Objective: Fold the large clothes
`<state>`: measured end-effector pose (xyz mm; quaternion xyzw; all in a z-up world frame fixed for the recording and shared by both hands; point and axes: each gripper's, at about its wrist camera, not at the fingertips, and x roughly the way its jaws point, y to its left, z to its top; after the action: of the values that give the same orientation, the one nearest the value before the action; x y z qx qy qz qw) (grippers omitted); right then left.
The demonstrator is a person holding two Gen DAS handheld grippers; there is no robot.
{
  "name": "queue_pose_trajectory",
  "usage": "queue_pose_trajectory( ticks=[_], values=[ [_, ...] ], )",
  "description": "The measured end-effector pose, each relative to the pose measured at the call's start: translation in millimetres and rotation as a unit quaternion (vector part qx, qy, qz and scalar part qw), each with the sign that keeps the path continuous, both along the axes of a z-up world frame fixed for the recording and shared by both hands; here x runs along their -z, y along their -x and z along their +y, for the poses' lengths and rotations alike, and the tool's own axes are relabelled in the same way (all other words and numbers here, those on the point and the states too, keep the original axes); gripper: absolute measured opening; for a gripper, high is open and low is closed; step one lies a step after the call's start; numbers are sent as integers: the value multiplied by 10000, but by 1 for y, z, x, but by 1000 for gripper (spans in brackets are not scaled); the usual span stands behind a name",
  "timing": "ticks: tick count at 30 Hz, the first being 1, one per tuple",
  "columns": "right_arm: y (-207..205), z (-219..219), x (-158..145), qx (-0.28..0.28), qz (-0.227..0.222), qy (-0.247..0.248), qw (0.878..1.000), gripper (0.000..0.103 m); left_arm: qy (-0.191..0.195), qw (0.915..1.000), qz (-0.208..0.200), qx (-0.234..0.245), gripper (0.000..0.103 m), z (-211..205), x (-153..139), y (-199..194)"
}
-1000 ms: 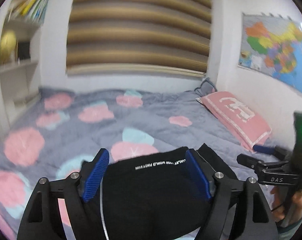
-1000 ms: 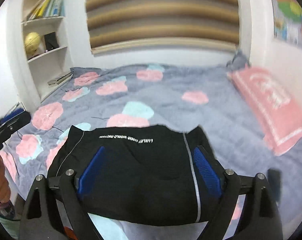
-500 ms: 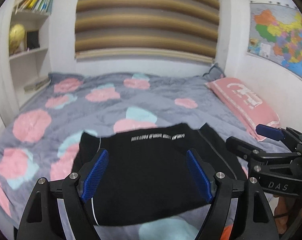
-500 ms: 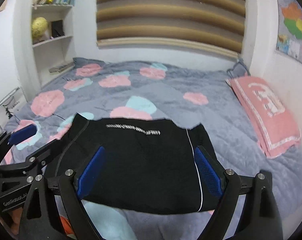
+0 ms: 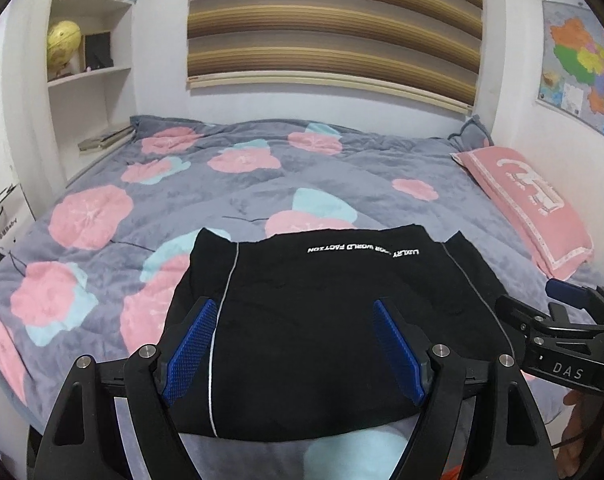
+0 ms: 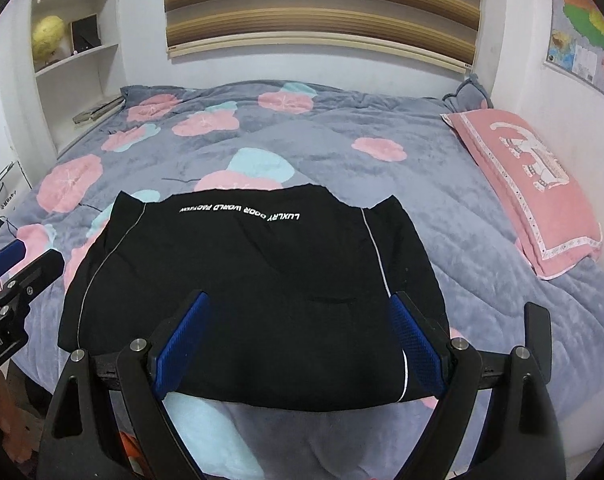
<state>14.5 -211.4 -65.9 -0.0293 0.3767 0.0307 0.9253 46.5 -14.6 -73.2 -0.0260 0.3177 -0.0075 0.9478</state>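
Both grippers have drawn back and up from the black garment [image 5: 333,320], which lies folded flat on the flowered blanket [image 5: 242,184] near the bed's front edge. The left gripper [image 5: 294,352] and right gripper [image 6: 302,344] hover apparently just above it, jaws spread wide and holding nothing.

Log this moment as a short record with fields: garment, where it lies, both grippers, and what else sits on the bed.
garment: black garment, folded into a flat rectangle, white lettering near its far edge, thin white piping down both sides
surface: grey floral bedspread, garment lying near its front edge
left hand-held gripper: open, above the garment, holding nothing
right hand-held gripper: open, above the garment, holding nothing
also on bed: pink pillow at the right, by the wall
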Motion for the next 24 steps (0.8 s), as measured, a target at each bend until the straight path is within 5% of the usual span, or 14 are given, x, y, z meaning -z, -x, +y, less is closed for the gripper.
queue_pose_trajectory(
  ticks=[24],
  values=[
    [-3,-4,14,23,256,-85,9996,92,-86,9997,87,-206,81,9,1,0]
  ],
)
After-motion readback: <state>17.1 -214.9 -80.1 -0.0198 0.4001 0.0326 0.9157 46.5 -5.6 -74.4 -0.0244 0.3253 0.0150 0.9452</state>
